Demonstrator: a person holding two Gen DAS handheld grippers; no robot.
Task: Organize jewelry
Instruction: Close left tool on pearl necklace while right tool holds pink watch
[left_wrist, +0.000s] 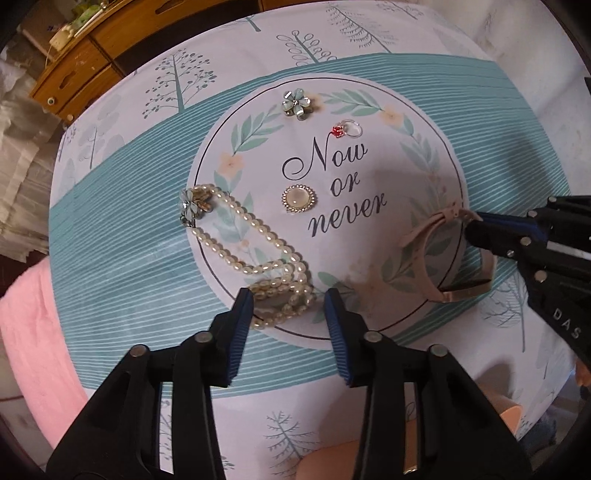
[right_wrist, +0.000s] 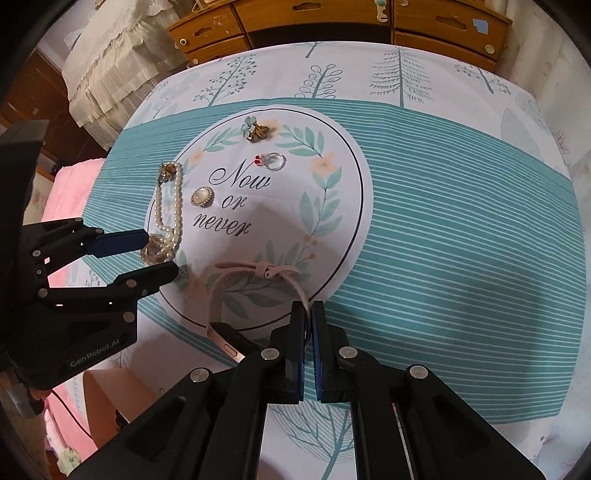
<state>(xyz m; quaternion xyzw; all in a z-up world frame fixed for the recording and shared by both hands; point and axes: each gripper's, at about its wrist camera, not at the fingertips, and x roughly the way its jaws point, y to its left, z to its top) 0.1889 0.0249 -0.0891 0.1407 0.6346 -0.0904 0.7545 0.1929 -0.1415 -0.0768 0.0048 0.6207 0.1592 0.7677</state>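
Observation:
A pearl necklace (left_wrist: 243, 236) with a blue flower clasp lies on the left of the printed circle; its bunched end sits between the fingers of my open left gripper (left_wrist: 290, 299). It also shows in the right wrist view (right_wrist: 168, 214), with the left gripper (right_wrist: 162, 251) around its near end. My right gripper (right_wrist: 308, 314) is shut on the strap of a pink watch (right_wrist: 229, 291); in the left wrist view the right gripper (left_wrist: 471, 225) holds the watch (left_wrist: 424, 254) at the right. A flower brooch (left_wrist: 297, 104), a red-stone ring (left_wrist: 347, 129) and a round pearl brooch (left_wrist: 299, 198) lie apart.
The tablecloth (right_wrist: 443, 229) covers a small table. Wooden drawers (right_wrist: 332, 22) stand behind it. A pink towel (left_wrist: 33, 332) lies at the left, beyond the table edge.

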